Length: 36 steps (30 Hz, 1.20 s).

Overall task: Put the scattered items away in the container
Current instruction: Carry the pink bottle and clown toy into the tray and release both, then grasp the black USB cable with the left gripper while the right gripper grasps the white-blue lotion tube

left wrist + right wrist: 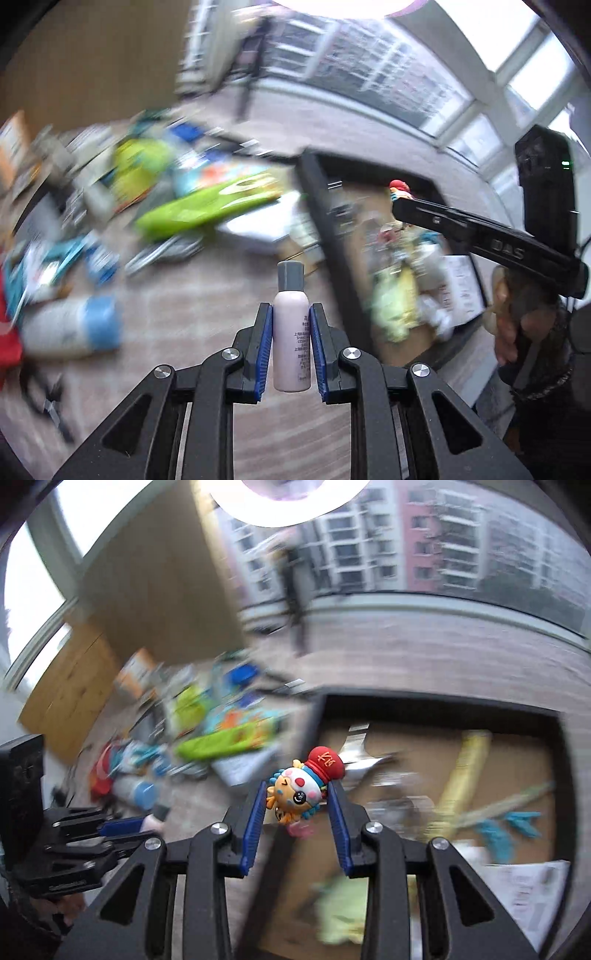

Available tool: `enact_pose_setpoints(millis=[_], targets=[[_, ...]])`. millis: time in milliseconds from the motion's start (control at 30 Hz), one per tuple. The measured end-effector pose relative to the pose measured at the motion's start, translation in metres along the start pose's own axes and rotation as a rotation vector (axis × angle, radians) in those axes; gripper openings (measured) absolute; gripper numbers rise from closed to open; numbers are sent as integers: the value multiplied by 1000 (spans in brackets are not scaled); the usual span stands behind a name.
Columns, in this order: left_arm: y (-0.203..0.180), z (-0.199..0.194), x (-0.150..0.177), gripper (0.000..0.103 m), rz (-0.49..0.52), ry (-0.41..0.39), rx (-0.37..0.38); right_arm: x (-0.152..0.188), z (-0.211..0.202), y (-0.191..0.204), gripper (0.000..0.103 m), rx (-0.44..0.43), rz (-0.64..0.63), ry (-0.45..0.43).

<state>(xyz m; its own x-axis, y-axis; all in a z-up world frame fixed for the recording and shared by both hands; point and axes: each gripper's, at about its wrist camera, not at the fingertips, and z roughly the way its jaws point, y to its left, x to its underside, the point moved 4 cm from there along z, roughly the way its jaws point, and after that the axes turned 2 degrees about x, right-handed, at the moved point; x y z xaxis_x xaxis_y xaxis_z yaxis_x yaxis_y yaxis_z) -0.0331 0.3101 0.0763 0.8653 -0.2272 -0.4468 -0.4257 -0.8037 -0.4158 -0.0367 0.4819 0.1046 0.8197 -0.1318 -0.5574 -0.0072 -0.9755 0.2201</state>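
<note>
My left gripper (291, 314) is shut on a small pale pink bottle (291, 332) with a grey cap, held above the wooden floor left of the container. The container is a black-rimmed box (317, 206) with a cardboard bottom, holding several items. My right gripper (298, 794) is shut on a small cartoon figure toy (301, 788) with a red hat, held over the box's left rim (317, 716). The right gripper also shows in the left wrist view (399, 205), and the left gripper shows in the right wrist view (147, 825). Both views are motion-blurred.
Scattered items lie on the floor left of the box: a green packet (207, 206), a white and blue bottle (74, 328), a red item (101, 771), blue pieces. In the box lie a yellow tube (465, 771), blue clips (509, 827), paper (532, 897), yellow cloth (343, 912).
</note>
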Motion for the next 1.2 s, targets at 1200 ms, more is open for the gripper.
enact_pose_setpoints(millis=[1200], targets=[[127,-61,83,48,-206,17,-280,14,40,160,58,-187,-657,142]])
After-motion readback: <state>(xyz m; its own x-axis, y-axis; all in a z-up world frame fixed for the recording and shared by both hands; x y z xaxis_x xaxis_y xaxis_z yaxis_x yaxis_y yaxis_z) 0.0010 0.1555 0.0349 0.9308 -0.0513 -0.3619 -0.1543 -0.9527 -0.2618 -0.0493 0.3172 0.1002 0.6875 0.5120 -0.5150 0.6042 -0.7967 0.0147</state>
